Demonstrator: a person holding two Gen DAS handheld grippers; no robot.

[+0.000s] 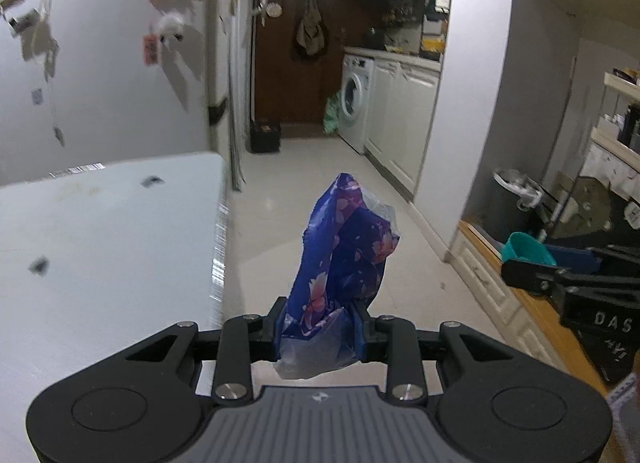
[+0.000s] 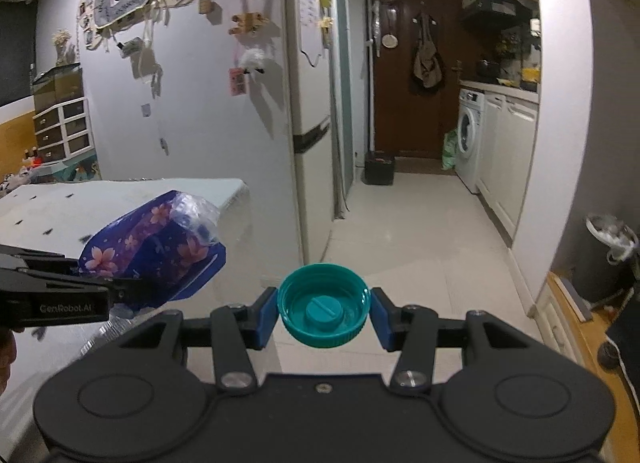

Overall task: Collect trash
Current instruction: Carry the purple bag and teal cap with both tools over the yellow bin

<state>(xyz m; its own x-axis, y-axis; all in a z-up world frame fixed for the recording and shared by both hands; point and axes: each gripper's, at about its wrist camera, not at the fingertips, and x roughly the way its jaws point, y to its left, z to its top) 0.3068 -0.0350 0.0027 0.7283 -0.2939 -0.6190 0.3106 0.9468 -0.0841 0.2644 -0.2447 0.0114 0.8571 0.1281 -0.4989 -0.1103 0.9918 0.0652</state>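
My left gripper (image 1: pixel 320 329) is shut on a crumpled blue wrapper (image 1: pixel 344 259) printed with pink flowers; the wrapper sticks up above the floor, just right of the white table's edge. My right gripper (image 2: pixel 325 309) is shut on a teal bottle cap (image 2: pixel 323 311), held with its hollow side facing the camera. In the right wrist view the left gripper (image 2: pixel 120 291) and the wrapper (image 2: pixel 150 247) show at the left. In the left wrist view the right gripper (image 1: pixel 516 269) and the cap (image 1: pixel 528 249) show at the right edge. A dark trash bin (image 2: pixel 608 255) with a white liner stands by the right wall.
A white table (image 1: pixel 100 247) lies at the left with small dark scraps on it. A fridge (image 2: pixel 308 111), a dark door (image 2: pixel 416 75), a washing machine (image 2: pixel 470 135) and white cabinets line the hallway. A black box (image 2: pixel 379 169) sits on the pale tiled floor. The bin (image 1: pixel 516 203) stands near a wooden ledge.
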